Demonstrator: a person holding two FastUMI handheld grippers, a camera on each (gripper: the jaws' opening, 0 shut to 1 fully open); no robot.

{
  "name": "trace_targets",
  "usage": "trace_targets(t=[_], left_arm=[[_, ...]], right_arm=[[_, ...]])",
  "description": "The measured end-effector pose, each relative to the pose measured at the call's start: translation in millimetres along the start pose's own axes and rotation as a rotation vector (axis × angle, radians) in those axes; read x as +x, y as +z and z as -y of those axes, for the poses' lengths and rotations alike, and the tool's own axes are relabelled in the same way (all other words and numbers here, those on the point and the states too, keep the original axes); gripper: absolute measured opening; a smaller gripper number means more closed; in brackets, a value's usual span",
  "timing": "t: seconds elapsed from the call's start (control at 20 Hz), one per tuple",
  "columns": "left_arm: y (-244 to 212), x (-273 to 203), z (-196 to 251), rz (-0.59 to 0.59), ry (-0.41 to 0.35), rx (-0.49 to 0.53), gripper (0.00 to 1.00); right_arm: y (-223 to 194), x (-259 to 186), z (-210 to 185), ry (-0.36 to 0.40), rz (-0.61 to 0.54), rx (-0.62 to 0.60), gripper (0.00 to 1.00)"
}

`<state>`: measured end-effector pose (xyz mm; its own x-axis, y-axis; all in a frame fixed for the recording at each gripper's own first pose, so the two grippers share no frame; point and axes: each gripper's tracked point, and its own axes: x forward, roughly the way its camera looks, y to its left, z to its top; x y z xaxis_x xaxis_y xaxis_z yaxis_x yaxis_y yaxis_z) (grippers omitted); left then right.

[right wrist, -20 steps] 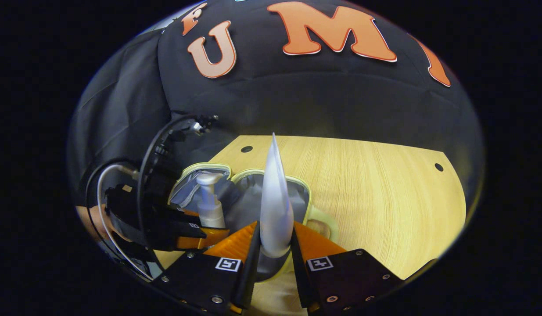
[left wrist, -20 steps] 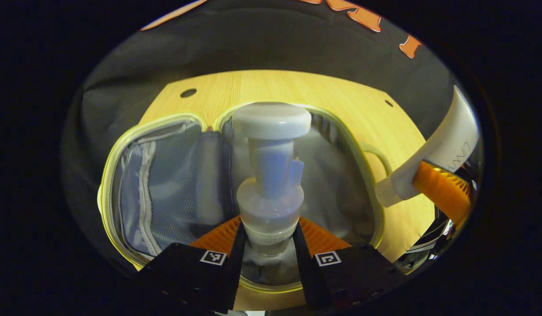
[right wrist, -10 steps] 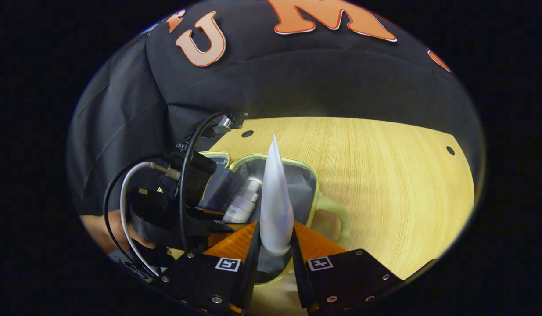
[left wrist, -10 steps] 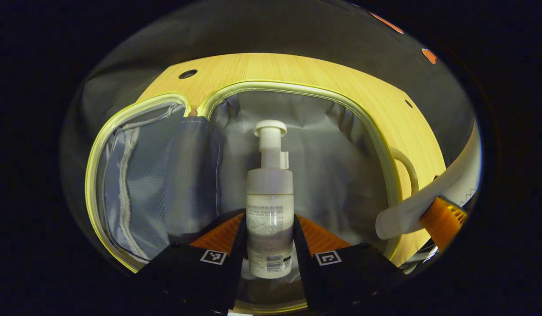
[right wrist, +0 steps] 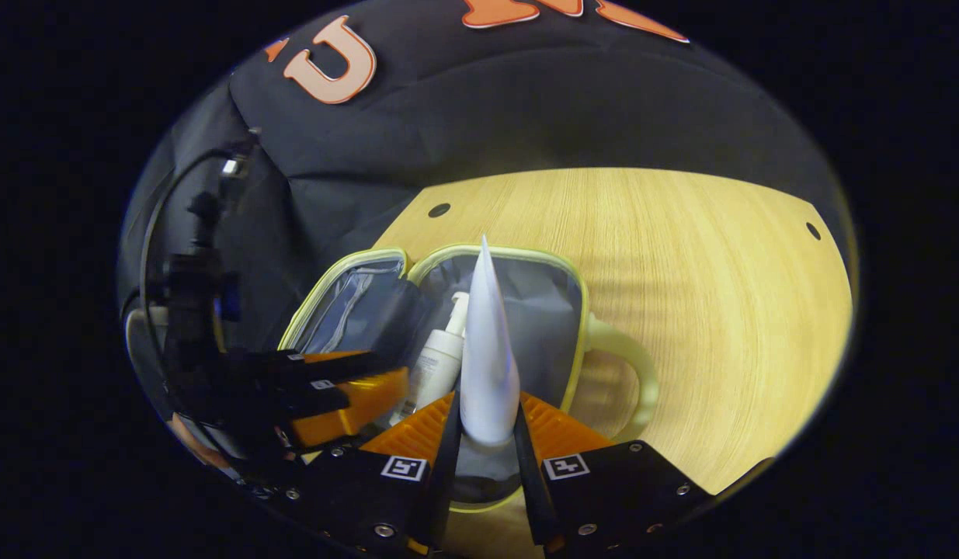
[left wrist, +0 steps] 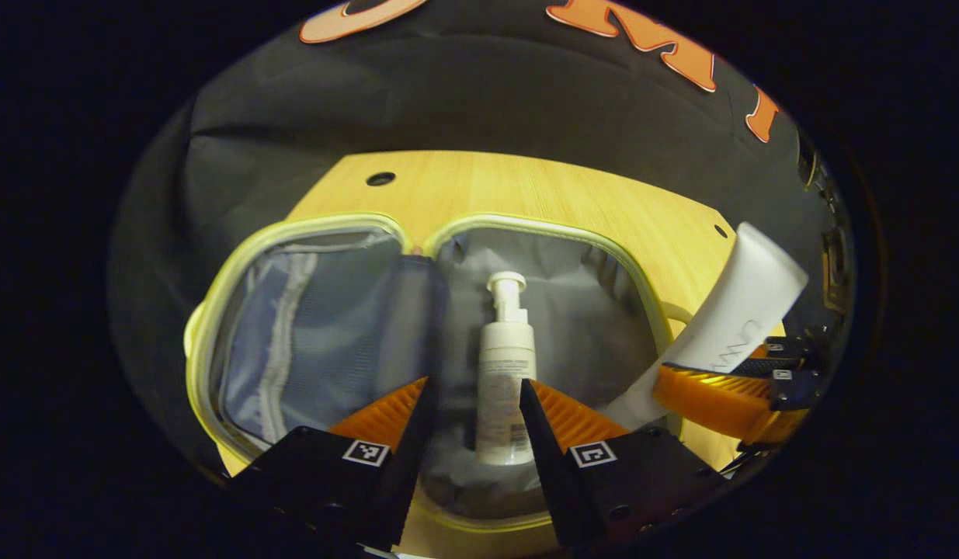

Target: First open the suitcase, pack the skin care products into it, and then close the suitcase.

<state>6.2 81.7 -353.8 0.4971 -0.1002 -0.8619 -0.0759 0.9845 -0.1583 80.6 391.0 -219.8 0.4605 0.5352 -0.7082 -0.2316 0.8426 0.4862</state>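
One pump bottle [left wrist: 504, 373] lying in the open suitcase [left wrist: 541, 227] on the tabletop [right wrist: 704, 310], left gripper [left wrist: 470, 404] jaws apart, empty, right gripper [right wrist: 485, 423] jaws clamping a white tube [right wrist: 487, 349], tube lettering unreadable.

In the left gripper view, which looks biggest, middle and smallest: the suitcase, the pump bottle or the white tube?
1. Suitcase, easily biggest.
2. White tube and pump bottle look alike; the tube is held nearer the camera, so no ranking.
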Motion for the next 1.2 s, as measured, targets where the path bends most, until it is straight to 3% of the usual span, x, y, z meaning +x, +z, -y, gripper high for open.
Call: trace_targets(t=[0.2, 0.65, 0.95, 1.2], left_arm=[[15.8, -34.5, -54.3, 0.095, 0.122, -0.006, 0.70], [-17.5, -42.2, -173.4, 0.069, 0.287, -0.235, 0.70], [-21.3, -42.7, -258.6, 0.124, 0.344, -0.398, 0.69], [-18.3, -23.3, -296.1, 0.161, 0.306, -0.503, 0.75]], right_arm=[[-10.3, 16.6, 0.3, -0.029, -0.067, 0.015, 0.41], [-23.6, 46.1, 10.4, -0.112, -0.239, 0.186, 0.41], [-28.9, 61.2, 14.8, -0.193, -0.247, 0.191, 0.41], [-21.5, 55.0, 12.8, -0.202, -0.205, 0.211, 0.43]])
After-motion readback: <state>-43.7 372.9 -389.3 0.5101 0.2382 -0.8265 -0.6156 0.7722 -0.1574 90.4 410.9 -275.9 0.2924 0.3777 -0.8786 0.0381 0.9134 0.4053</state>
